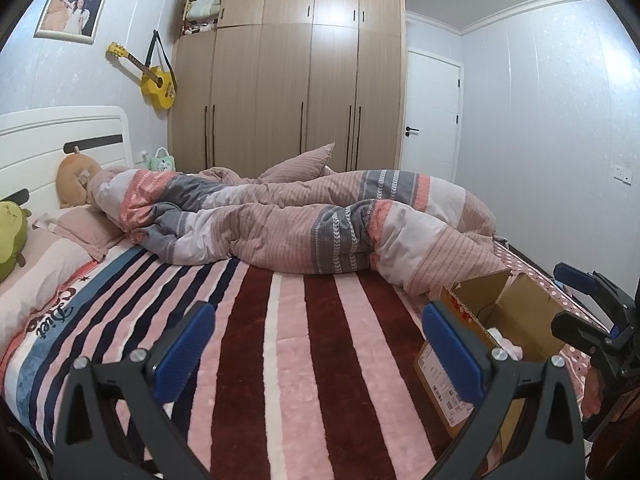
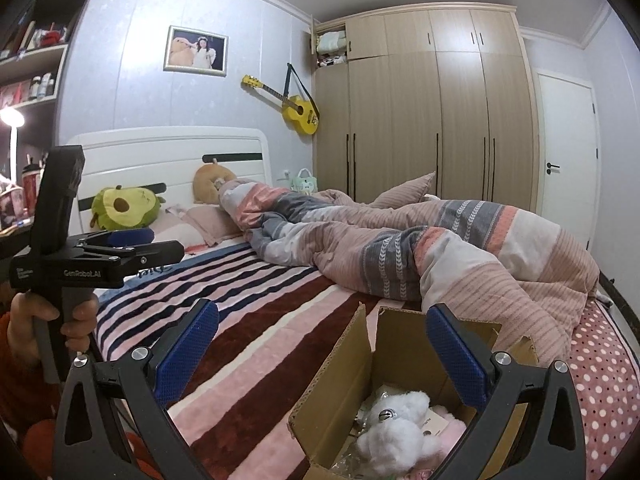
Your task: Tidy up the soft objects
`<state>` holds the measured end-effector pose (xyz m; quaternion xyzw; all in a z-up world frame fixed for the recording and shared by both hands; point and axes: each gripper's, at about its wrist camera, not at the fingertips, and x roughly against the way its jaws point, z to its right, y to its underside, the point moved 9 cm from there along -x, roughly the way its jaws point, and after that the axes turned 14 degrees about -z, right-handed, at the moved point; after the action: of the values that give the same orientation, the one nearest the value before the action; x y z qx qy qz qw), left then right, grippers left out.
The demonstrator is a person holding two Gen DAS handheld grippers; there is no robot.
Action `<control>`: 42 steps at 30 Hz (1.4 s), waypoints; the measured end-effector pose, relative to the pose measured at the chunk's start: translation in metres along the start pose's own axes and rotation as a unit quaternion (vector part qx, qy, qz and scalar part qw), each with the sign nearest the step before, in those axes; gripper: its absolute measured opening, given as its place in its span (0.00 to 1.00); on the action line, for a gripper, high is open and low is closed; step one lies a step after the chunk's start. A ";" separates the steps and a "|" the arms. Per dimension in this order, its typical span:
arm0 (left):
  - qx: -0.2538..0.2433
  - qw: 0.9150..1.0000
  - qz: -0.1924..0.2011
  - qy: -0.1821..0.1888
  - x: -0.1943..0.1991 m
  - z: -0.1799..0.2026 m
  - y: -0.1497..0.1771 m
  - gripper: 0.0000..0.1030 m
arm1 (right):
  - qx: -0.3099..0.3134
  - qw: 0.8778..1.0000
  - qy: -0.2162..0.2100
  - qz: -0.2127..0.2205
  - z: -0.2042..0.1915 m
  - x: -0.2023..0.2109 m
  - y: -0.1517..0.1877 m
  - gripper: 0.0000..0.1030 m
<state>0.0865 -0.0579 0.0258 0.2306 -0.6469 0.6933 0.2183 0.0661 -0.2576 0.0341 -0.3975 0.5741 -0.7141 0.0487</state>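
The left gripper (image 1: 316,336) is held level with its blue-padded fingers (image 1: 185,340) spread wide and nothing between them. The right gripper (image 2: 322,338) is likewise spread wide and grips nothing. In the right wrist view a bare hand (image 2: 38,326) grasps the left gripper's handle.

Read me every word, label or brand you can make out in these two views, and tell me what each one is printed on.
"GenRobot.AI": on the body of the left gripper, seen from the right wrist.
"Quiet": seemingly, in dark script on the striped blanket, seen at an angle.
Shipping label on the cardboard box: too small to read.
Small print left of the brand: blurred.
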 end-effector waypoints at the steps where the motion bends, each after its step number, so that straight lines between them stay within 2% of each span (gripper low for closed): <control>1: 0.001 1.000 0.000 0.000 0.000 0.001 0.000 0.99 | 0.000 1.000 0.000 -0.001 0.000 0.000 0.000 1.00; 42: -0.025 0.999 -0.010 0.023 -0.001 0.014 0.007 1.00 | -0.023 1.000 0.013 -0.011 0.011 -0.002 0.009 1.00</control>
<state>0.0835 -0.0724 0.0209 0.2158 -0.6561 0.6801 0.2458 0.0707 -0.2681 0.0261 -0.3957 0.5867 -0.7061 0.0239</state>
